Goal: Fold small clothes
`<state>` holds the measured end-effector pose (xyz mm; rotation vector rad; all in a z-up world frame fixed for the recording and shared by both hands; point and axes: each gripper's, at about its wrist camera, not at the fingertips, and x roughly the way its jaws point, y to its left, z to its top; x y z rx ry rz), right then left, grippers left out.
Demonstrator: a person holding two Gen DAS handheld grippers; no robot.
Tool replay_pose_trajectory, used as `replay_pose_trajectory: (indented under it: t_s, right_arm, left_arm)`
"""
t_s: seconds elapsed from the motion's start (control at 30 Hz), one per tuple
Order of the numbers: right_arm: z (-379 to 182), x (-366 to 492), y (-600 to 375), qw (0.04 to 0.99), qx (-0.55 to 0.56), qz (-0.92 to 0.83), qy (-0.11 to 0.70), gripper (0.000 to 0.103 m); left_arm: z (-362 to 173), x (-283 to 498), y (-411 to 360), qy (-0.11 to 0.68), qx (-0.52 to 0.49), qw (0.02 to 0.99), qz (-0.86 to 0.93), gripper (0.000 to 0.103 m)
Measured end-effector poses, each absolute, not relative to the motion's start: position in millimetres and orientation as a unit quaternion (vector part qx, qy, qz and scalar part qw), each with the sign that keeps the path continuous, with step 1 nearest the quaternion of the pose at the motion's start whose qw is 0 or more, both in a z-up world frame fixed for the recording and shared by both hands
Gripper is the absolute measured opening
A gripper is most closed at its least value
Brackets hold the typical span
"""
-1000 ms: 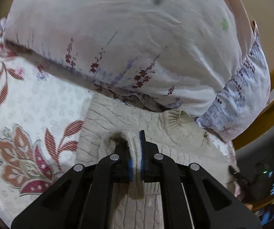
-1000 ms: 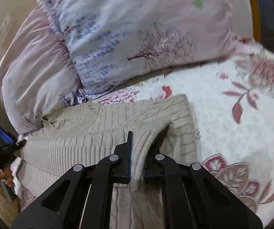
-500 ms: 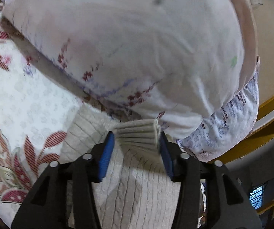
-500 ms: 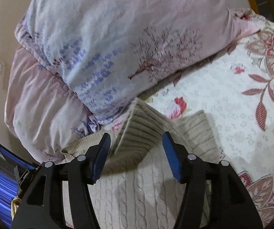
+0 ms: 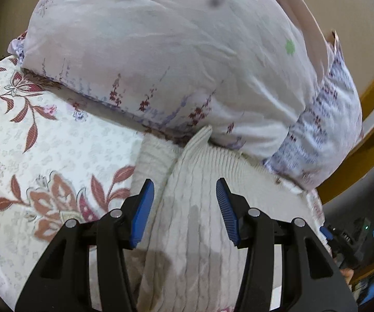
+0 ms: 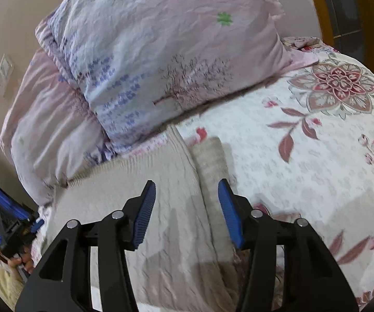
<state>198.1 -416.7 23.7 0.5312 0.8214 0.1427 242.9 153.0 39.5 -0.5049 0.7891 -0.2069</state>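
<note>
The sweater [image 5: 194,208] lies on the bed [image 5: 57,150], its far edge tucked against the pillow [image 5: 174,59] behind it. A second pillow [image 6: 49,130] sits beside the first, towards the bed's edge. Both grippers hang over the sweater: left gripper [image 5: 184,200] and right gripper [image 6: 187,202], jaws spread apart.

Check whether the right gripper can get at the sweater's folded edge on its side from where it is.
Probably yes. The right gripper is open just above the beige sweater, with the folded edge lying between its fingers and nothing over it. The pillow sits farther back, out of the way.
</note>
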Motion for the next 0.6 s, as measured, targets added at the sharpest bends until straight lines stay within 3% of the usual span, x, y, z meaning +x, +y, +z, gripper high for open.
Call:
replay_pose_trajectory:
  t_s: [0.17, 0.27, 0.37, 0.43, 0.6]
  right_arm:
    - [11.9, 192.8, -407.8, 0.878, 0.226, 0.072, 0.417, 0.044]
    - [2.7, 192.3, -398.4, 0.875, 0.193, 0.071, 0.438, 0.024]
    - [2.4, 187.3, -396.0, 0.88, 0.18, 0.07, 0.433, 0.013]
    - [4.1, 185.3, -398.0, 0.88, 0.187, 0.073, 0.431, 0.011]
    - [10.6, 177.0, -398.0, 0.884, 0.187, 0.075, 0.421, 0.01]
  left_arm:
    - [28.7, 237.0, 149.0, 0.395, -0.225, 0.886, -0.094, 0.048]
    - [21.6, 237.5, 144.8, 0.407, -0.214, 0.883, -0.094, 0.038]
    - [16.2, 238.0, 141.5, 0.416, -0.199, 0.883, -0.086, 0.022]
    - [14.3, 237.4, 142.5, 0.419, -0.197, 0.882, -0.086, 0.009]
    - [18.1, 229.4, 148.9, 0.416, -0.2, 0.883, -0.091, 0.005]
